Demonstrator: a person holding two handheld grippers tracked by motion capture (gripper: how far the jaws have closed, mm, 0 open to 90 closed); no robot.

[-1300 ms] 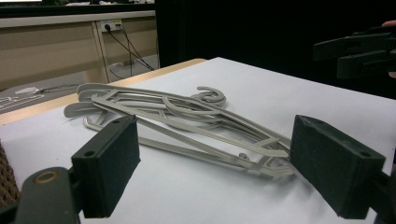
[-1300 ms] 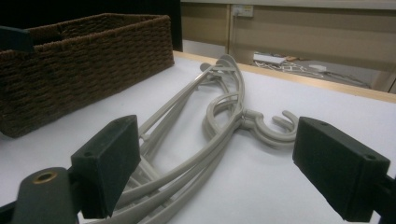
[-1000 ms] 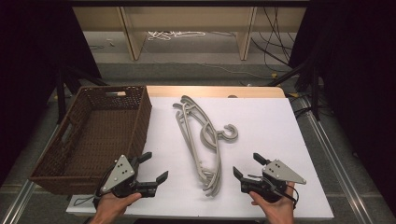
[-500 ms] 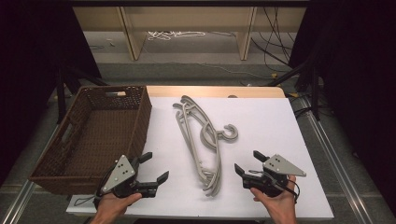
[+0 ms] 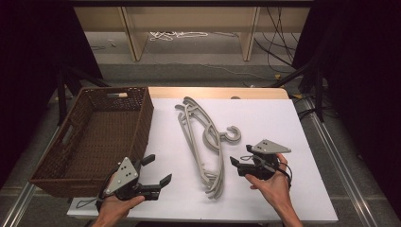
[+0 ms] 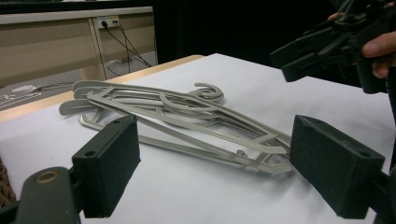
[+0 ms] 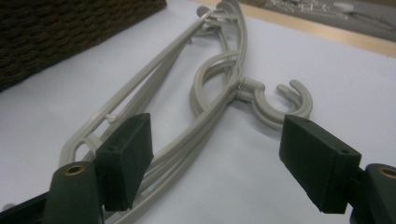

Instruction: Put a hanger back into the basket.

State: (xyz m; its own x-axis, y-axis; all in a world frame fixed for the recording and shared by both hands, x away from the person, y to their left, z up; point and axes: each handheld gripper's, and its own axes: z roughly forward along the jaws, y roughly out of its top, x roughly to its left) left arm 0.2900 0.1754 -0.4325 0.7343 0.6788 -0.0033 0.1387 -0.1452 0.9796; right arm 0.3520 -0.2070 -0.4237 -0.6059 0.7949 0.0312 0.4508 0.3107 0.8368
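Hangers (image 5: 203, 142) | tangled stack on tabletop (image 5: 265, 118) | right tool (image 5: 240, 165) apart, just narrowing, nothing between | left tool (image 5: 156, 172) apart | you risk lifting several at once.

The white table surface (image 5: 265, 123) lies open to the right of the grey hangers (image 5: 203, 142), from the far edge to the near edge, broken near its front by the right gripper (image 5: 239, 166), which hangs just beside the hangers' near end. The hangers lie stacked in the middle, running from far to near, hooks pointing right; they bar a straight crossing at table level. The wicker basket (image 5: 142, 118) stands along the left edge, its high wall closing that side. A bare strip runs between basket and hangers, widening toward the near edge, where the left gripper (image 5: 153, 170) occupies the corner. The basket's interior is unobstructed from above.
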